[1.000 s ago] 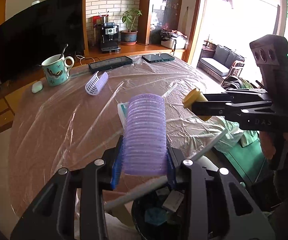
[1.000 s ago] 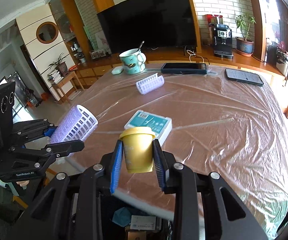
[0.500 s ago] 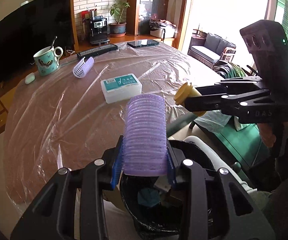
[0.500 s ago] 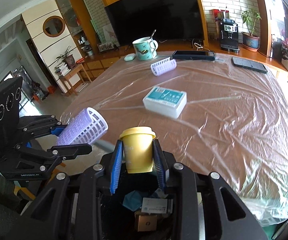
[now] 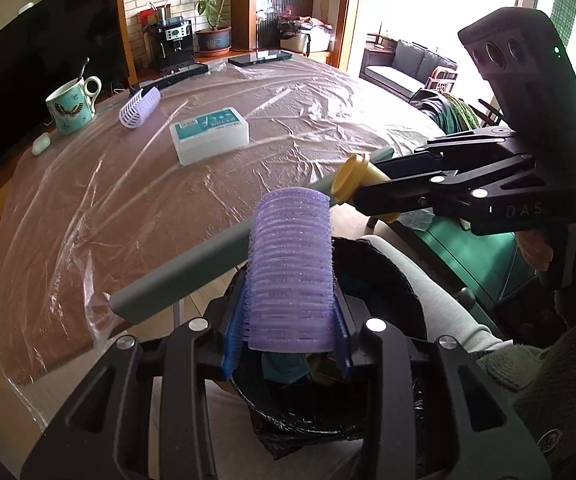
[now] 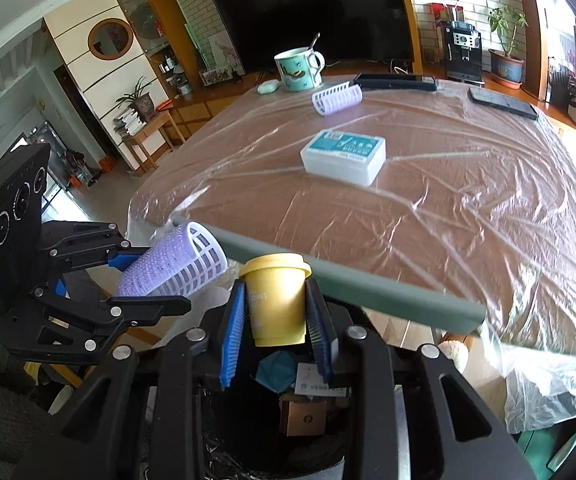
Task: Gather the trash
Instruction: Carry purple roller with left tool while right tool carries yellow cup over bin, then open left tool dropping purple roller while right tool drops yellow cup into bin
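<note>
Left gripper (image 5: 288,344): jaws closed on a purple hair roller (image 5: 291,268), held lengthwise between the blue pads (image 5: 235,336) above a black-lined trash bin (image 5: 383,264). Right gripper (image 6: 276,328): jaws clamped on a yellow lidded cup (image 6: 278,300), upright, also over the bin, whose contents include a cardboard box (image 6: 301,418) and a teal item (image 6: 278,372). In the left wrist view the right gripper enters from 3 o'clock with the cup at its tips; in the right wrist view the left gripper enters from 9 o'clock with the roller.

Surface: a brown desk (image 6: 427,216) under a wrinkled clear plastic sheet that overhangs the near edge. A grey-green bar (image 6: 367,288) runs along that near edge, just behind both held items. On the desk, at 12 o'clock from the right gripper, lies a white box with a teal label (image 6: 343,156); beyond it a second purple roller (image 6: 335,98), then a teal butterfly mug (image 6: 297,68) with a spoon and a small pale earbud case (image 6: 268,87). A long dark device (image 6: 393,81) and a dark tablet (image 6: 501,102) lie along the far edge toward 1 o'clock.

Room: a large dark television (image 6: 315,12), white brick wall, a coffee machine (image 6: 463,52) and a potted plant (image 6: 505,40) on a wooden sideboard; a round mirror (image 6: 110,38) at 10 o'clock; a grey sofa (image 5: 407,62) beyond the bright window side.
</note>
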### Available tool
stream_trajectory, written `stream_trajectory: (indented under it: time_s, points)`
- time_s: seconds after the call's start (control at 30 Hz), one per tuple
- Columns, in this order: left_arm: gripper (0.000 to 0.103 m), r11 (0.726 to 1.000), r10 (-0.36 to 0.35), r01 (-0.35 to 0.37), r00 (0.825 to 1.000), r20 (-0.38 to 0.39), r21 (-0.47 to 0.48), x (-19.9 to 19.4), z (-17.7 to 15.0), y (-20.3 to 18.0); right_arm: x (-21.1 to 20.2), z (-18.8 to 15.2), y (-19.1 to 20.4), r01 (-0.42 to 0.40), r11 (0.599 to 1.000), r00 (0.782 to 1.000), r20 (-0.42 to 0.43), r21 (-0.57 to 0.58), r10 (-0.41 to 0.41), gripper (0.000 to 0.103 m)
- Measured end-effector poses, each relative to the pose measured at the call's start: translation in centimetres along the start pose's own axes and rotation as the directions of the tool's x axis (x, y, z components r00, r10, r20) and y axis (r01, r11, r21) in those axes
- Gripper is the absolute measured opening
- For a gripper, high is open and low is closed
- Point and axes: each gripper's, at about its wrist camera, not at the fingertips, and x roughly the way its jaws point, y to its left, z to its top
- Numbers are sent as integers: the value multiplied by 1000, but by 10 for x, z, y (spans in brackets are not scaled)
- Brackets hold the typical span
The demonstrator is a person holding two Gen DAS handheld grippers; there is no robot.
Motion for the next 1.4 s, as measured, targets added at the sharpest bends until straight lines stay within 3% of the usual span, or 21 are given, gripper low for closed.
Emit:
stream_trajectory:
  time_s: [0.63, 1.4]
  points:
    - [38, 1000, -10, 11, 993, -115, 13, 36, -27, -7, 29, -40, -3, 36, 999, 993, -109, 9, -35, 31]
    - [38, 1000, -7, 11, 968, -249, 14, 93, -54, -6, 76, -62, -15, 77, 996, 972, -225, 33, -68, 31]
